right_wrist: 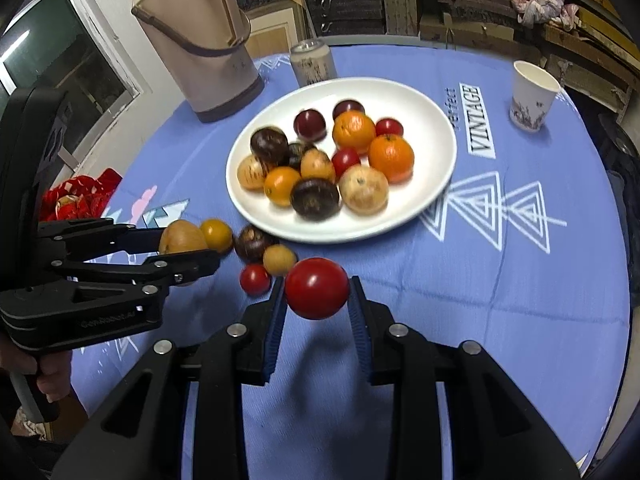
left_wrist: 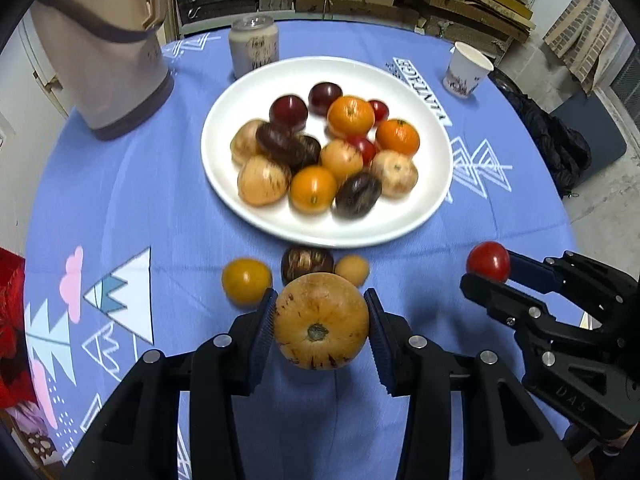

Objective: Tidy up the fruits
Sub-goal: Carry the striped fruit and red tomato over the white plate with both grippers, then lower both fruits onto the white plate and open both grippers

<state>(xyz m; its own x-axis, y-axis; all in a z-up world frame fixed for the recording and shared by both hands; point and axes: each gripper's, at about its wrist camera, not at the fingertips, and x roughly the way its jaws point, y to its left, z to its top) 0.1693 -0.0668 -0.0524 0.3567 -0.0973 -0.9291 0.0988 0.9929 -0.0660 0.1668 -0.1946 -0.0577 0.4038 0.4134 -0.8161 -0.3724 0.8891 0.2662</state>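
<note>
My left gripper [left_wrist: 322,320] is shut on a tan speckled fruit [left_wrist: 321,321] and holds it above the blue cloth, near the white plate [left_wrist: 420,216]; it also shows in the right wrist view [right_wrist: 188,246]. My right gripper [right_wrist: 317,292] is shut on a red tomato [right_wrist: 317,288], seen in the left wrist view [left_wrist: 488,261] too. The plate [right_wrist: 432,128] holds several oranges, dark, tan and red fruits. On the cloth before it lie a small orange [left_wrist: 246,281], a dark fruit [left_wrist: 306,261], a small tan fruit [left_wrist: 352,270] and a small red tomato [right_wrist: 255,279].
A beige thermos jug [left_wrist: 112,48] stands at the back left, a can [left_wrist: 254,46] behind the plate, and a paper cup [left_wrist: 466,70] at the back right. A red bag [right_wrist: 80,196] lies at the table's left edge. The round table [right_wrist: 520,300] drops off on the right.
</note>
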